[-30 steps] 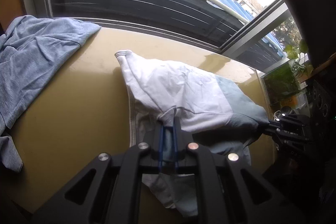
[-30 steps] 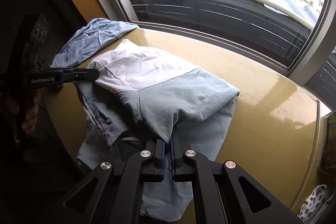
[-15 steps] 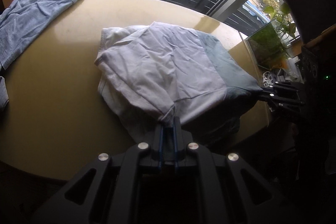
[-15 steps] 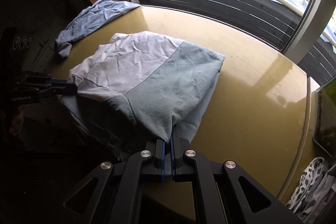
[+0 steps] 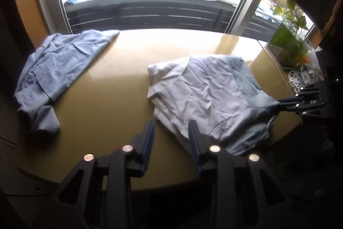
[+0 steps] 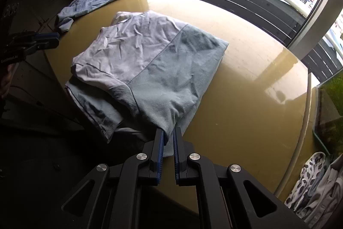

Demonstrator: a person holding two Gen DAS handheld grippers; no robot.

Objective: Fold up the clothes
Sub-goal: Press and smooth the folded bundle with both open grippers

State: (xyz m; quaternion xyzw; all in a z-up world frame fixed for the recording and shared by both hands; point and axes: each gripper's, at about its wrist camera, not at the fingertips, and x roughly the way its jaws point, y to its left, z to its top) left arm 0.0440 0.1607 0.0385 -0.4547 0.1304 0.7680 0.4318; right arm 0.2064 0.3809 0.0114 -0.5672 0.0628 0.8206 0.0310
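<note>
Released a moment ago, the left gripper (image 5: 171,132) now stands spread and empty; the right gripper (image 6: 168,141), jaws slightly parted, still loosely pinches the folded white-and-grey cotton garment (image 6: 150,65), mid-frame on the tan round table (image 6: 246,70), fold apparently laid.

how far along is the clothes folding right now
Done: the white and grey shirt lies folded over on the table, though its near edge hangs off the table's side. In hand: the left gripper is open and holds nothing, while a grey corner sits between the right gripper fingers, which look slightly parted. Left: the blue garment lies crumpled and unfolded.
</note>
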